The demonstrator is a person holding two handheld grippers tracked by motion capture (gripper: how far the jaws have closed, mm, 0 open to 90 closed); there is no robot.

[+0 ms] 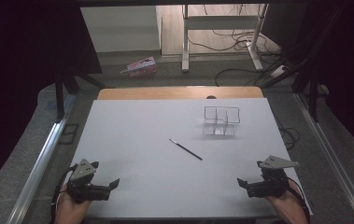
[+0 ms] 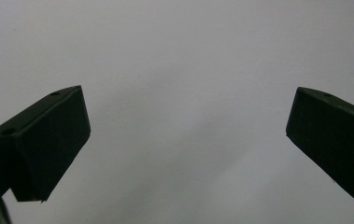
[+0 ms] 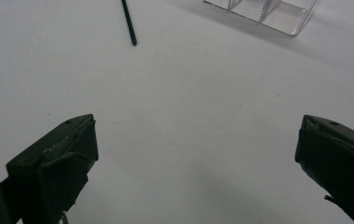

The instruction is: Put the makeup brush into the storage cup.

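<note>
L gripper [image 1: 103, 184] sits near desk's [image 1: 132, 140] front-left corner, jaws wide apart, holding nothing. Thin black stick [image 1: 185, 149] lies mid-desk, bare matte white surface all round it. Clear plastic divided box [image 1: 221, 120] twd back-right. R gripper [image 1: 248, 185] near front-right corner, wide open, empty.

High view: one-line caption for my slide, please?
Both open grippers, left and right, rest near the table's edge; thin black stick lies beside clear divided box.
</note>
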